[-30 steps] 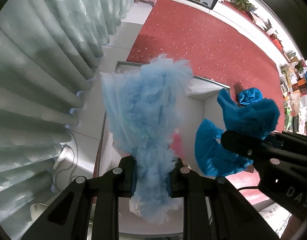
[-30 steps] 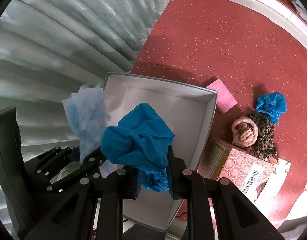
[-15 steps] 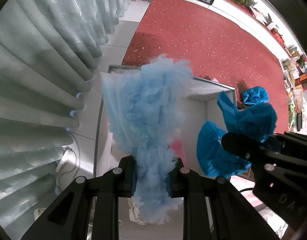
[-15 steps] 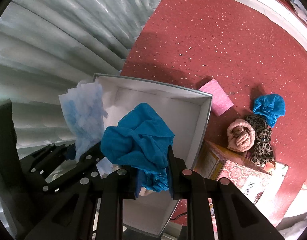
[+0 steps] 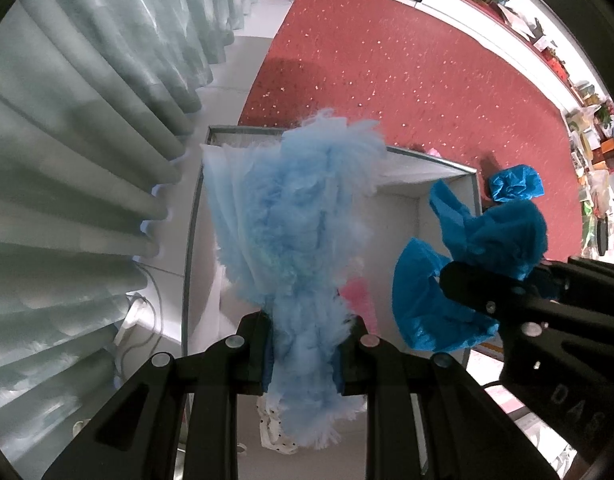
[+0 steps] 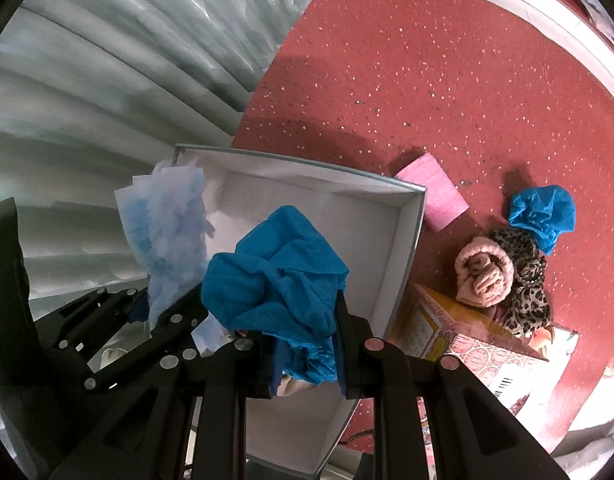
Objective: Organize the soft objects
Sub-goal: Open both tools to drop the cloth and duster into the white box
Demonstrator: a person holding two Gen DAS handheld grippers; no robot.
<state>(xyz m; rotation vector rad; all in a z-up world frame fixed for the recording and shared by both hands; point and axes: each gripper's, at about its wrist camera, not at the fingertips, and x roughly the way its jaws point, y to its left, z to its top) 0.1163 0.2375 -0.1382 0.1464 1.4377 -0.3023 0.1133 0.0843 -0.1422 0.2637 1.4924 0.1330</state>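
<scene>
Holding both pieces above the white box (image 6: 407,216), you are ready for the drop. Your left gripper (image 5: 305,350) is clenched on the pale blue fluffy cloth (image 5: 291,216), which hangs over the box's side nearest the curtain (image 5: 87,140). Your right gripper (image 6: 307,350) grips the crumpled teal cloth (image 6: 275,276) over the box's middle. Both point downward, so I judge that release should drop each piece inside.

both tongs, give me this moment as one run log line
left tongs: shut on fluffy light-blue cloth | right tongs: shut on blue cloth | both above: open white box
</scene>
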